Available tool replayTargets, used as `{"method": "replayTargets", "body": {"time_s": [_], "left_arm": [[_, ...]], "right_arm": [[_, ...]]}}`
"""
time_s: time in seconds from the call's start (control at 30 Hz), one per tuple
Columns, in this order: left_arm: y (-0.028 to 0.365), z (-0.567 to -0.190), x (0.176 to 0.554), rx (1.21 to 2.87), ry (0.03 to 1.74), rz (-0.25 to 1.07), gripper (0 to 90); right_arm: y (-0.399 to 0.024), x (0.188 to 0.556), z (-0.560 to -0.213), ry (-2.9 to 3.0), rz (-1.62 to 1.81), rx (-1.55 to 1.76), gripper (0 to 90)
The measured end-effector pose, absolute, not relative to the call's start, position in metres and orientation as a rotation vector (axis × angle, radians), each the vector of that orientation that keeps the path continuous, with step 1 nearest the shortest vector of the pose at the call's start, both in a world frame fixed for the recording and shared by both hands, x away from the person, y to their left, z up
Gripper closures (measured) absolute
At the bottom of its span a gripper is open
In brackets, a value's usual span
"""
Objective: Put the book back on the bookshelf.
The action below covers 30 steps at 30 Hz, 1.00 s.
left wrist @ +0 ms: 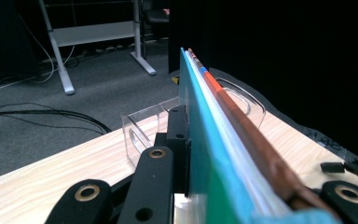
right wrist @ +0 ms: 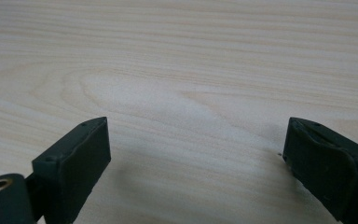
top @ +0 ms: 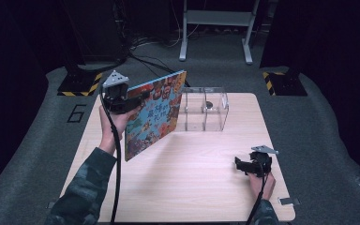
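The book [top: 153,114] hangs in the air over the table's [top: 192,187] left part, just left of the clear box [top: 205,108], its cover facing the person and its long axis slanting from low near left up to the far right corner. The left gripper [top: 133,99] is clamped on its left edge, hand raised, forearm sloping up from the near edge. The right gripper [top: 244,165] rests low at the table's near right, jaws apart over bare wood.

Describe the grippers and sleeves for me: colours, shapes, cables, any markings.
Both grippers are black, each with two blocky jaws. The left gripper and the right gripper each carry a grey three-cornered plate on top and trail a black cable along the forearm. Brass-coloured rivets sit in the jaw links. The left sleeve is camouflage-patterned green.
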<state>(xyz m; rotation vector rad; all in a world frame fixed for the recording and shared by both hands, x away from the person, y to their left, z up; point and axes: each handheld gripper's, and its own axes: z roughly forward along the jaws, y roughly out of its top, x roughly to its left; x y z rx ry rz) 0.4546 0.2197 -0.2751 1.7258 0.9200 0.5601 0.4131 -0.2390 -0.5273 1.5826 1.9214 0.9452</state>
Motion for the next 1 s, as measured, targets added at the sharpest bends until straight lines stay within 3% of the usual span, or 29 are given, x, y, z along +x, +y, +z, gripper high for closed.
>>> {"method": "replayTargets", "body": {"time_s": [1.0], "left_arm": [[0.184,-0.311,0.475,1.546,0.978,0.670,80.8]], "right_arm": [[-0.238,0.412,-0.527,1.923,0.947,1.577,6.8]]}}
